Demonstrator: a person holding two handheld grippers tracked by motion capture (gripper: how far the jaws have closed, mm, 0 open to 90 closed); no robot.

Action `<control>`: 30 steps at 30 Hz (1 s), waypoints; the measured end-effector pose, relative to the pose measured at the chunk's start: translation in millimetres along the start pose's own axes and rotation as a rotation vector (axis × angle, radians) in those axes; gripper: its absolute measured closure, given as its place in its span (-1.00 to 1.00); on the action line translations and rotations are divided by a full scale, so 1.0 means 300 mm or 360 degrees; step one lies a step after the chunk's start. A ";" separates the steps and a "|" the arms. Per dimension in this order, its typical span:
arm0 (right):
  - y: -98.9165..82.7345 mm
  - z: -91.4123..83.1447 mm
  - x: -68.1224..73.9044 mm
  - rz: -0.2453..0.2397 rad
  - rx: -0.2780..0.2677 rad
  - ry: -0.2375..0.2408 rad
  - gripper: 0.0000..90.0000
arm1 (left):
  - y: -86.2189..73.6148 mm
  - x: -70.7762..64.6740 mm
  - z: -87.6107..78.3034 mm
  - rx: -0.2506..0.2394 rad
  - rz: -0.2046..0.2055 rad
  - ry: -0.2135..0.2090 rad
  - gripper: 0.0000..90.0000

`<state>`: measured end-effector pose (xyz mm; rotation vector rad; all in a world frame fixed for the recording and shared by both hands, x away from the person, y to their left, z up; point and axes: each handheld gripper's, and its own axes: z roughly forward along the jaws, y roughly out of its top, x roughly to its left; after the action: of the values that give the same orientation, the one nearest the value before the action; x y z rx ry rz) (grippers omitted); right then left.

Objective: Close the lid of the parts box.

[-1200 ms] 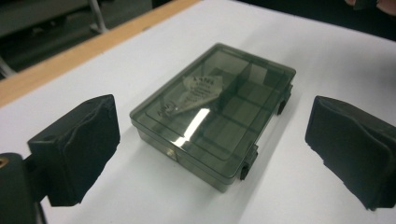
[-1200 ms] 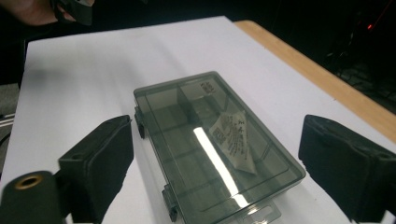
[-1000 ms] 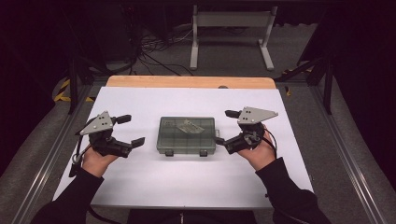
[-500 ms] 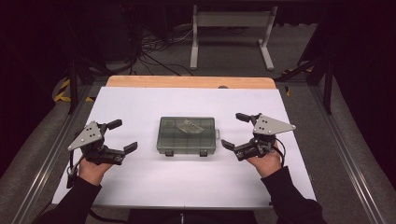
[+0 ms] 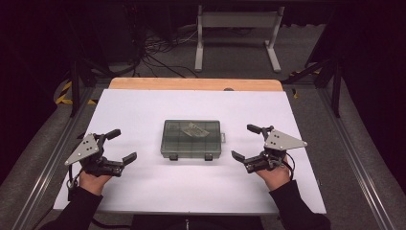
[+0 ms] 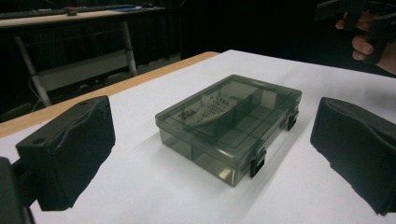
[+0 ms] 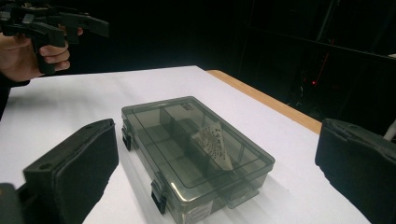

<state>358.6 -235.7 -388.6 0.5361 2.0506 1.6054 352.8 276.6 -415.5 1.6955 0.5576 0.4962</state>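
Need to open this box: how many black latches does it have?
2, both on the front wall of the box facing the person: left latch and right latch. Other sides are partly hidden, so more can't be ruled out.

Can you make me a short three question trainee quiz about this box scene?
1. True or false: the lid of the smoky translucent plastic compartment box is shut.
2. What lies inside the box? A) a printed paper slip B) a metal key C) a red cap
3. How do the jaws of the left tool and the right tool stand, and do they touch the box?

Key
1. True; both black latches sit at the front edge.
2. A.
3. Both open, one on each side of the box, apart from it, above the white tabletop.
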 end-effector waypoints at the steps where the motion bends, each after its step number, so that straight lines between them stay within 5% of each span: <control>1: -0.007 -0.003 0.000 -0.0005 0.0004 -0.0006 -1.00 | -0.005 0.001 -0.003 -0.0004 -0.0002 -0.0002 -0.98; 11: -0.076 -0.022 0.006 0.0009 0.0000 -0.0047 -1.00 | -0.066 0.006 -0.022 -0.0023 0.0010 0.0069 -0.98; 19: -0.125 -0.025 0.007 0.0057 0.0032 -0.0104 -1.00 | -0.104 0.025 -0.034 -0.0077 -0.0157 0.0072 -0.99; 23: -0.149 -0.024 0.006 0.0107 0.0048 -0.0123 -1.00 | -0.116 0.010 -0.037 -0.0021 -0.0073 0.0059 -0.97; 30: -0.163 -0.012 0.008 0.0125 0.0069 -0.0120 -1.00 | -0.133 0.023 -0.023 0.0022 -0.0101 0.0036 -0.96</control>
<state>354.0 -248.5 -435.8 0.6900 2.0356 1.5634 350.2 292.7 -453.3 1.6818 0.6308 0.4675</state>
